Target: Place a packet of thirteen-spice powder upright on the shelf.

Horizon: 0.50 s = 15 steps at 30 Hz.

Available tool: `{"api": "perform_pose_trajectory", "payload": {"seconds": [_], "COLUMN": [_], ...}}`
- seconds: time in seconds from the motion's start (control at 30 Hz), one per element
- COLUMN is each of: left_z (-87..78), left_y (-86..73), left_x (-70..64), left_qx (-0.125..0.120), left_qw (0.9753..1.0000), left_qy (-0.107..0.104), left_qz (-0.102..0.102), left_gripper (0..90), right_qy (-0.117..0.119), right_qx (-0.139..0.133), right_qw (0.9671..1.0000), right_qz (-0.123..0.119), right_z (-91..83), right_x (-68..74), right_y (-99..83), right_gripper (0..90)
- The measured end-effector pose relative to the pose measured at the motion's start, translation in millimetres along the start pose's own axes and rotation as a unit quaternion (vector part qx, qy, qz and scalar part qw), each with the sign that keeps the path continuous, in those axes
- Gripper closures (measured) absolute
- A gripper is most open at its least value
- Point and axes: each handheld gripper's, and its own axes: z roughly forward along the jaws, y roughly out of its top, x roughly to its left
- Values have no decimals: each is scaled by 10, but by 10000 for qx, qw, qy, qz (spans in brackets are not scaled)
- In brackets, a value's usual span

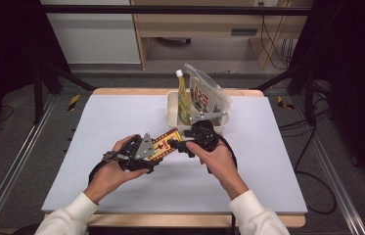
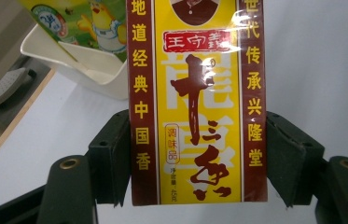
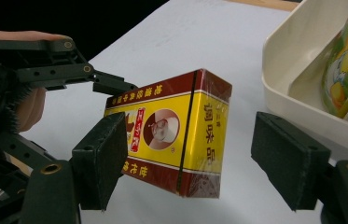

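The left gripper is clamped on a yellow and dark red box: in the left gripper view its two black jaws press against the box's long red side bands, one on each side, near the box's lower end. The box is a flat rectangular carton wrapped in glossy film, with a yellow middle panel bearing large dark red characters, a red label above them, and columns of yellow characters down the red borders. In the right gripper view the box also shows an oval portrait on its face and a yellow narrow side with red characters, and it hangs clear of the table surface.

The right gripper has its jaws spread wide, one to each side of the box's free end; whether the left-hand pad touches the box I cannot tell, while the other stands clearly apart from it. In the high view the left gripper and right gripper face each other over the middle of the pale blue table, the box between them.

Just beyond stands a cream tub holding a yellow-green bottle and a clear pouch
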Motion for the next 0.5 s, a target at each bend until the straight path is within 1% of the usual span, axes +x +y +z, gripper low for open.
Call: {"api": "perform_pose_trajectory", "payload": {"seconds": [0.07, 0.17, 0.23, 0.3, 0.4, 0.43, 0.5], "left_z": [-6, -16, -19, -11, 24, 40, 66], "left_y": [17, 37, 49, 52, 63, 69, 78], "left_x": [-15, -24, -25, -24, -35, -42, -47], "left_qx": [-99, -234, -263, -318, -281, -262, -202], "left_qw": [10000, 9997, 9996, 9993, 9994, 9994, 9996], "left_qy": [-7, -43, -68, -135, -158, -160, -157], "left_qz": [-13, -53, -45, -119, -131, -135, -112], "left_gripper": [320, 320, 319, 319, 319, 319, 318], "right_qy": [27, 89, 144, 205, 216, 184, 85], "right_qx": [26, 68, 88, 105, 105, 151, 215], "right_qw": [10000, 9999, 9998, 9996, 9995, 9995, 9994], "right_qz": [-6, 69, 106, 149, 181, 204, 244], "right_z": [11, 23, 30, 31, 19, 14, 5], "right_x": [-13, -21, -21, -21, -24, -21, -13], "right_y": [-1, 2, 4, 9, 18, 22, 29], "right_gripper": [277, 289, 299, 322, 401, 431, 454]}}
